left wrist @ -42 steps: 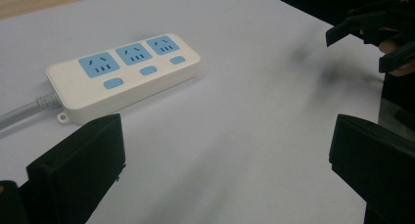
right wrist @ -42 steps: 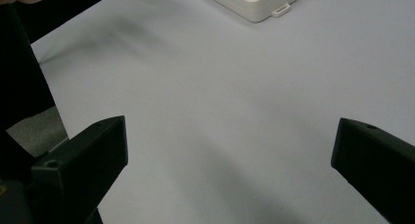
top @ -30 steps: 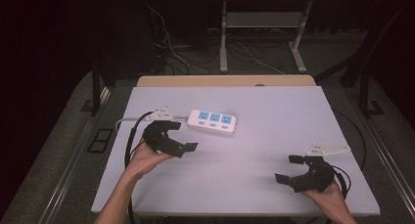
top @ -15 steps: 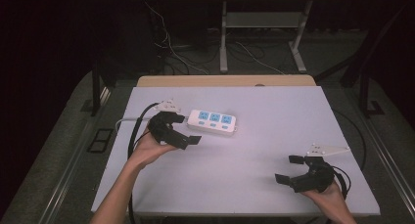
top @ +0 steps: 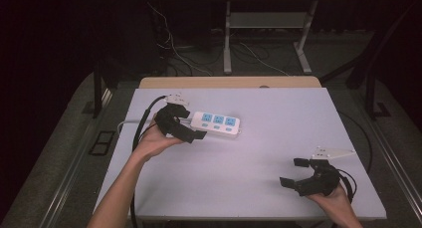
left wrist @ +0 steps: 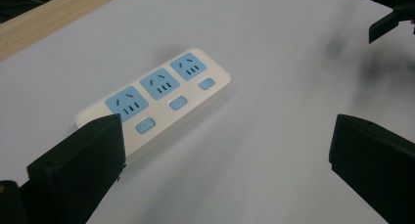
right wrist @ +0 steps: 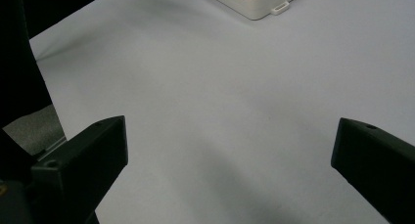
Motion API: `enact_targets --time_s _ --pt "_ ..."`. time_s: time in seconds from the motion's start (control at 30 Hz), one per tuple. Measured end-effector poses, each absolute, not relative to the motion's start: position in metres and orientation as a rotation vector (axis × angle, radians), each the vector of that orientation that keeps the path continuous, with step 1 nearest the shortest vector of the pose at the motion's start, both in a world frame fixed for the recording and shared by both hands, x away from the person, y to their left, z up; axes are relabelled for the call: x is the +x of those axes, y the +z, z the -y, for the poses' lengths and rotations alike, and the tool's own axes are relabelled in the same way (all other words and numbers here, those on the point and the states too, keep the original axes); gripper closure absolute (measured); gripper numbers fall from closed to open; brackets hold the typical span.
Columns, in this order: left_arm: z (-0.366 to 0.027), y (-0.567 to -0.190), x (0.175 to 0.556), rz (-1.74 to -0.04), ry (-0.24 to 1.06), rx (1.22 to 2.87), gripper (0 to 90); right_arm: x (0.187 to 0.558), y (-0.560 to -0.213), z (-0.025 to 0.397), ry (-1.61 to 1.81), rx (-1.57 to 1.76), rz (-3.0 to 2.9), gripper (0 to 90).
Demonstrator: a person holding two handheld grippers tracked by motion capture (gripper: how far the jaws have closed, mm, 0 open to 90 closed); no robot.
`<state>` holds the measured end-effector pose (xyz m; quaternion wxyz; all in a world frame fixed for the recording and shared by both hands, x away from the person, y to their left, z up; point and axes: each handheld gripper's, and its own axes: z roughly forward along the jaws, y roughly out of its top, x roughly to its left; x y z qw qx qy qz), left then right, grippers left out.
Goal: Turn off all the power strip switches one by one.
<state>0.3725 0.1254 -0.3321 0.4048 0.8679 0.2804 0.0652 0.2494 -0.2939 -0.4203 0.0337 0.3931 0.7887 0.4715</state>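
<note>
A white power strip (top: 216, 123) with three blue sockets and blue switches lies flat left of centre on the pale table (top: 259, 153). My left gripper (top: 191, 124) is open at the strip's left end. In the left gripper view the strip (left wrist: 156, 94) lies ahead, its near end just past the left jaw, with nothing between the open jaws (left wrist: 225, 136). My right gripper (top: 293, 172) stands open near the front right of the table, far from the strip, holding nothing. In the right gripper view (right wrist: 230, 136) one end of the strip (right wrist: 254, 1) shows at the top edge.
The strip's white cord (top: 130, 122) runs off toward the table's left edge. A wooden board (top: 229, 82) lines the far edge. Behind it are desk legs and loose cables (top: 249, 54) on the dark floor. The other gripper (left wrist: 391, 18) shows at the left gripper view's top right.
My left gripper has moved away from the person and to the right, up to the power strip's left end. The right gripper has stayed put.
</note>
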Motion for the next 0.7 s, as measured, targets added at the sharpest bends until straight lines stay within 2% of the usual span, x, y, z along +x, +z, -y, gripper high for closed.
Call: enact_targets --time_s 0.43,0.7 --pt "-0.111 -0.331 0.393 -0.67 0.168 2.259 0.8 0.248 -0.42 0.295 1.453 1.211 -2.422 0.1" --pt "-0.105 -0.325 0.405 -0.643 0.184 2.286 13.6 0.249 -0.42 0.294 1.459 1.204 -2.424 0.1"
